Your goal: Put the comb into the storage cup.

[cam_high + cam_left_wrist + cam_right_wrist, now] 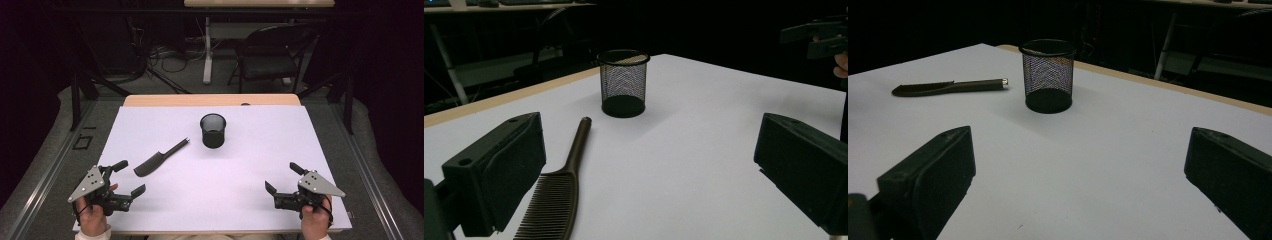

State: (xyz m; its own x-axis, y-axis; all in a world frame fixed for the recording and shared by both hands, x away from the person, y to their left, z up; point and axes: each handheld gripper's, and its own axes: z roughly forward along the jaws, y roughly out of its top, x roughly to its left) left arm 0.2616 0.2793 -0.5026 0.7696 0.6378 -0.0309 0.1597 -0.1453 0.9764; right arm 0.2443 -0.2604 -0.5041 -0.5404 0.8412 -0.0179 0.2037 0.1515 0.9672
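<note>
Both tools, left point(128, 178) and right point(283, 178), are released and grasp nothing. We judge the comb point(159, 159) light, stiff and thin; we should pinch its handle.

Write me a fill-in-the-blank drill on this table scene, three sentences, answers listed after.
1. The comb lies closest to the ____ hand-held gripper.
2. The black mesh cup stands ____ on the white table.
3. Between the jaws of the right hand-held gripper there is ____.

Missing words: left; upright; nothing
</note>
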